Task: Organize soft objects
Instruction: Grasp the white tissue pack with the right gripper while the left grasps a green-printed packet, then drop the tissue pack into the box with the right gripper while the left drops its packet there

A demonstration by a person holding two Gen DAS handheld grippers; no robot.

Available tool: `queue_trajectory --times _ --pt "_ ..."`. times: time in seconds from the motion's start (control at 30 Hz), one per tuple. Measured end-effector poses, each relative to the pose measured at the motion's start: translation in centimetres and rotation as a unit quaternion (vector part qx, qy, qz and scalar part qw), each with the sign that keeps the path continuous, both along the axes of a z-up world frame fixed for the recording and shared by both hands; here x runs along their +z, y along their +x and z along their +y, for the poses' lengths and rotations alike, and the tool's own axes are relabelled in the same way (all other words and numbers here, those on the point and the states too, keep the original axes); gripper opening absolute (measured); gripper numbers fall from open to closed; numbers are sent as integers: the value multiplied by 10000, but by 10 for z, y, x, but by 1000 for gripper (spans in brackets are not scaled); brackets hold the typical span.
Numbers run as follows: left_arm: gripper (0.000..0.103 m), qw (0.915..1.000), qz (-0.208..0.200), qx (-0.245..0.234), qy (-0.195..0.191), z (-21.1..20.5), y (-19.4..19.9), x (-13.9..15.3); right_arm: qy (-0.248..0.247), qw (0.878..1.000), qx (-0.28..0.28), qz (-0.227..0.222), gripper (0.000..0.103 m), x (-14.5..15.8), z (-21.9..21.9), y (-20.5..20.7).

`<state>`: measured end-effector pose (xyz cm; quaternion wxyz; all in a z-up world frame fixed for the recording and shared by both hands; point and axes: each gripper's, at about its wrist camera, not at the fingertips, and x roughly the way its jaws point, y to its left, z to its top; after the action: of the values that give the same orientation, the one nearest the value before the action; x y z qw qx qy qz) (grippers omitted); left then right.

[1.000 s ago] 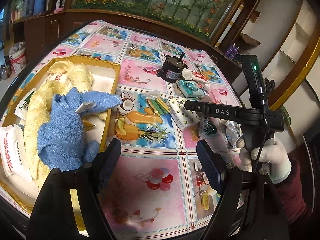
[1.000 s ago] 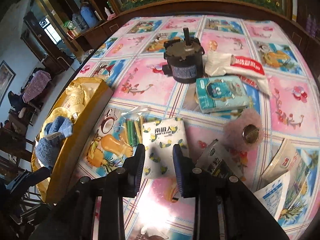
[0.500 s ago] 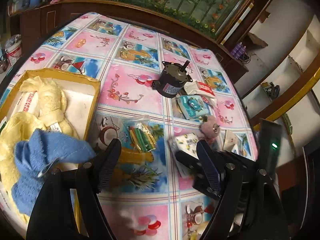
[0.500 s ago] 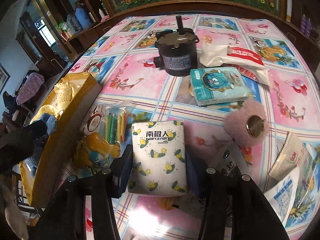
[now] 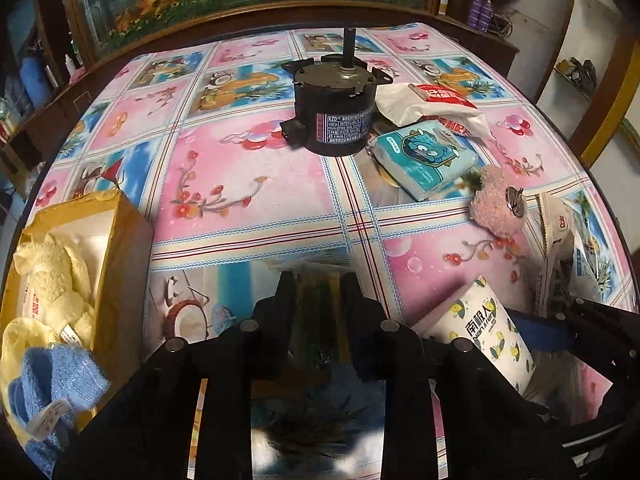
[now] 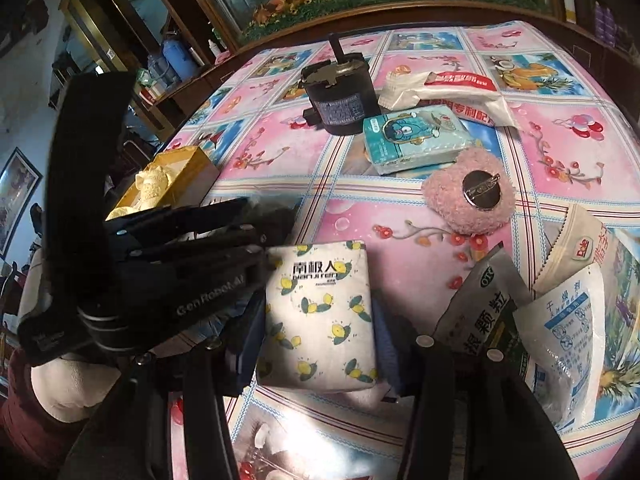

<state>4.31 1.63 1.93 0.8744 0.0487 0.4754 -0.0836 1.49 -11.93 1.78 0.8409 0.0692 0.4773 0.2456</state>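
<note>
My right gripper (image 6: 320,344) is shut on a white tissue pack with a lemon print (image 6: 320,316), its blue pads against the pack's two sides; the pack also shows in the left wrist view (image 5: 484,332). My left gripper (image 5: 318,300) is closed on a clear bag of coloured sticks (image 5: 320,280) on the table. A yellow box (image 5: 116,264) at the left holds yellow towels (image 5: 52,276) and a blue towel (image 5: 56,376). A pink plush badge (image 6: 468,196) and a teal tissue pack (image 6: 416,138) lie further back.
A black motor (image 5: 334,108) stands at the table's middle back. A white and red packet (image 5: 432,106) lies behind the teal pack. Several foil and paper sachets (image 6: 560,312) lie at the right. The flowered tablecloth (image 5: 240,176) covers the table.
My left gripper moved right from the box and closed on the bag of sticks. My right gripper advanced over the lemon tissue pack and closed on it.
</note>
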Motion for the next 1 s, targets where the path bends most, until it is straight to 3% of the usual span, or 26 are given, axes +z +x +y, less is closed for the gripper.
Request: queue_trajectory --times 0.33,0.57,0.77,1.0 --pt "17 9973 -107 -53 -720 12 -16 18 180 9998 -35 -15 49 1 -5 -2" --pt "17 9896 -393 -30 -1386 32 -39 57 374 9991 -126 -158 49 15 -8 -10" --pt "17 9833 -735 187 -1656 80 -67 95 453 9985 33 -296 49 35 3 -20" --pt "17 9774 -941 957 -1634 164 -83 104 561 9967 357 -476 49 59 33 -28"
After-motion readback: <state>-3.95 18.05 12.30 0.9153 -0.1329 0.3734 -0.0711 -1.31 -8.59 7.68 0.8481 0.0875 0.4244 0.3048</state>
